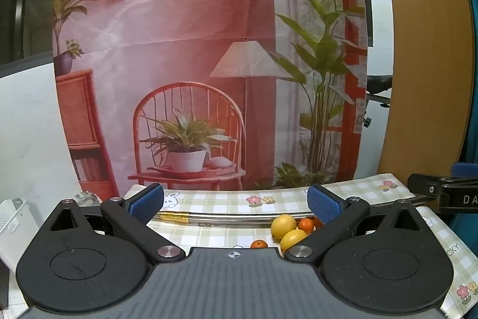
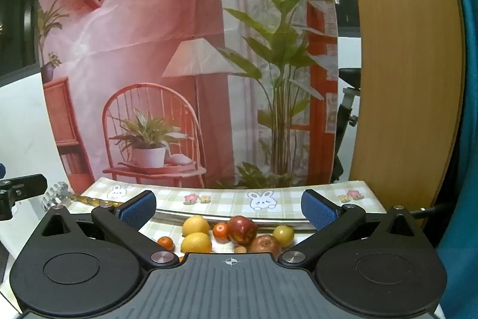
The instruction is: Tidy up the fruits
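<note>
Fruit lies in a heap on a checked tablecloth (image 2: 221, 201). In the right wrist view I see two lemons (image 2: 195, 225), a large red apple (image 2: 242, 229), a smaller red apple (image 2: 265, 244), a yellow-green round fruit (image 2: 283, 233) and small oranges (image 2: 220, 230). My right gripper (image 2: 228, 210) is open and empty, above and in front of the heap. In the left wrist view the lemons (image 1: 283, 225) and oranges (image 1: 306, 225) sit low right. My left gripper (image 1: 236, 204) is open and empty, left of them.
A long metal bar (image 2: 209, 216) with a gold end lies across the cloth behind the fruit; it also shows in the left wrist view (image 1: 227, 217). A printed backdrop (image 1: 194, 65) hangs behind the table. A wooden panel (image 2: 403, 65) stands at right. A black clamp (image 1: 442, 193) is at right.
</note>
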Demonstrator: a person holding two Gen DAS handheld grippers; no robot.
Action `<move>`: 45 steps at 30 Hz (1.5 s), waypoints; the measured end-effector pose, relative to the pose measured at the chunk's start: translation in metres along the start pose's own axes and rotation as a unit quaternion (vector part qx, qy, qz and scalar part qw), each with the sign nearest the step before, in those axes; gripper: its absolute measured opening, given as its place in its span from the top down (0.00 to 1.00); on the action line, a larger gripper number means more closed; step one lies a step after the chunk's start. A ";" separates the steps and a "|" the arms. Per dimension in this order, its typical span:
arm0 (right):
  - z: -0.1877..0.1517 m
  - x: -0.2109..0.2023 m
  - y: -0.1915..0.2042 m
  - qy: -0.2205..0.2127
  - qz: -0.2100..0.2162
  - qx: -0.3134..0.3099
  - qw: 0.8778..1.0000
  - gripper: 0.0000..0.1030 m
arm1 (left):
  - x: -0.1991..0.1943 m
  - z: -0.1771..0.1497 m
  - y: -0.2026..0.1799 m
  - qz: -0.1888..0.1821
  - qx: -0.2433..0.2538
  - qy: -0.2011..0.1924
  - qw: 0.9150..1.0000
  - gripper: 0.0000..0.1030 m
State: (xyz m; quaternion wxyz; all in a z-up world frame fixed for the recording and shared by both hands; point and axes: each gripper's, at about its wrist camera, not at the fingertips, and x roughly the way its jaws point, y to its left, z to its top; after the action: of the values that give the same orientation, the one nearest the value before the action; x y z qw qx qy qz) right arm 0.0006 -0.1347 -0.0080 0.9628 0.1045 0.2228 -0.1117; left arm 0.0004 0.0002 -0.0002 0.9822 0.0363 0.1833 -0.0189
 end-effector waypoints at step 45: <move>0.004 0.000 -0.012 0.000 0.001 0.002 1.000 0.00 | -0.006 -0.003 -0.003 0.024 0.020 -0.007 0.999 0.00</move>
State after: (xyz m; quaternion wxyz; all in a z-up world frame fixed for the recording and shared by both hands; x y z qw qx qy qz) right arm -0.0012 -0.1471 -0.0066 0.9626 0.1069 0.2229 -0.1109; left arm -0.0059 -0.0026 -0.0009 0.9828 0.0600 0.1748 0.0011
